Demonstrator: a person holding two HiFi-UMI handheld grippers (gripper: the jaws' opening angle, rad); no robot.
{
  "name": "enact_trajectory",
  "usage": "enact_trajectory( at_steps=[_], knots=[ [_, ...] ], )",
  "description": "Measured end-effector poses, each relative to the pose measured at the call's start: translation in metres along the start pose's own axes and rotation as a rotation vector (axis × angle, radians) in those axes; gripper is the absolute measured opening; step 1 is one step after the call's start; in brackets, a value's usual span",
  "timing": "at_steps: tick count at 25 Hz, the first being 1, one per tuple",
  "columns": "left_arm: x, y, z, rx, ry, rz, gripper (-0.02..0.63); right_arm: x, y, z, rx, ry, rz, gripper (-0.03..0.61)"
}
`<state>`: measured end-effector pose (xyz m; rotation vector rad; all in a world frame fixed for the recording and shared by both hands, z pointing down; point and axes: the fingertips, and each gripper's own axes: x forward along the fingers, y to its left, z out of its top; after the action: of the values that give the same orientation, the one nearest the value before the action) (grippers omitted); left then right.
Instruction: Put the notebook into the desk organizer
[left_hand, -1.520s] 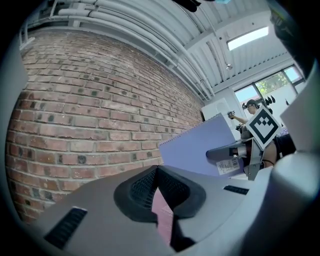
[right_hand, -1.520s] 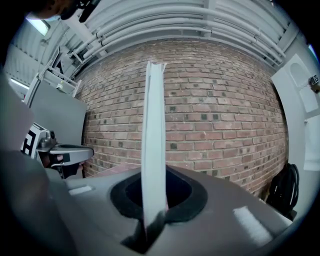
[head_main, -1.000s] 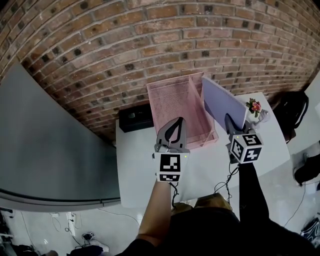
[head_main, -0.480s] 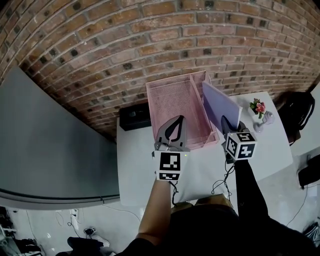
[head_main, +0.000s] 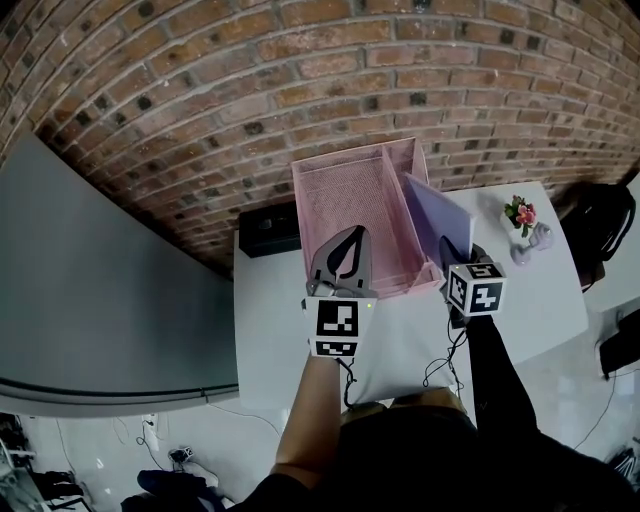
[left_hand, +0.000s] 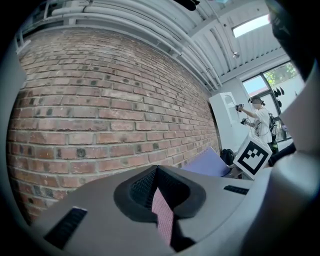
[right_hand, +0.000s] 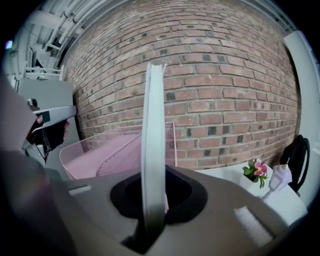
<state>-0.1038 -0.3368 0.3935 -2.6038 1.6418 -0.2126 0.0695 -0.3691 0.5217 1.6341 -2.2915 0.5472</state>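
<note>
A pink mesh desk organizer (head_main: 349, 198) stands on the white table (head_main: 525, 300) against the brick wall. My left gripper (head_main: 356, 232) reaches over its front and is shut on a pink mesh wall (left_hand: 162, 220) of it. The lavender notebook (head_main: 436, 222) is held up on edge, tilted, right beside the organizer's right wall. My right gripper (head_main: 446, 244) is shut on its near end. In the right gripper view the notebook (right_hand: 152, 135) runs edge-on up between the jaws, with the organizer (right_hand: 107, 150) behind it to the left. Whether the notebook touches the organizer I cannot tell.
A small vase of pink flowers (head_main: 524, 226) stands on the table to the right of the notebook. A black box (head_main: 269, 233) sits left of the organizer by the wall. A grey panel (head_main: 110, 290) fills the left side, and a dark bag (head_main: 598, 215) lies far right.
My right gripper has carried the notebook left and down, from clear of the organizer to right beside its right wall. The left gripper has kept its hold on the organizer.
</note>
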Motion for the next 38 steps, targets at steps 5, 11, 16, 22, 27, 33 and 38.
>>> enact_trajectory(
  at_steps=[5, 11, 16, 22, 27, 33, 38],
  knots=[
    [0.0, 0.003, -0.001, 0.002, 0.006, -0.002, 0.008, 0.008, -0.005, -0.015, 0.016, 0.068, -0.033, 0.029],
    [0.002, 0.008, -0.004, -0.011, 0.007, 0.004, 0.008, 0.016, -0.001, -0.023, 0.004, 0.105, -0.033, 0.031],
    [0.005, 0.011, -0.006, -0.025, 0.007, 0.005, 0.008, 0.02, 0.001, -0.021, 0.017, 0.106, -0.014, 0.031],
    [0.011, 0.008, -0.006, -0.029, 0.007, -0.003, 0.008, 0.025, 0.008, -0.017, 0.004, 0.107, 0.019, 0.031],
    [0.015, 0.01, -0.006, -0.033, 0.008, -0.005, 0.008, 0.026, 0.004, -0.015, 0.006, 0.093, 0.014, 0.031],
    [0.02, 0.01, -0.009, -0.039, 0.012, -0.008, 0.009, 0.028, -0.001, -0.002, 0.015, 0.06, 0.0, 0.031],
    [0.025, 0.007, -0.011, -0.038, 0.013, -0.013, 0.008, 0.036, -0.005, 0.005, 0.015, 0.051, -0.01, 0.031]
  ],
)
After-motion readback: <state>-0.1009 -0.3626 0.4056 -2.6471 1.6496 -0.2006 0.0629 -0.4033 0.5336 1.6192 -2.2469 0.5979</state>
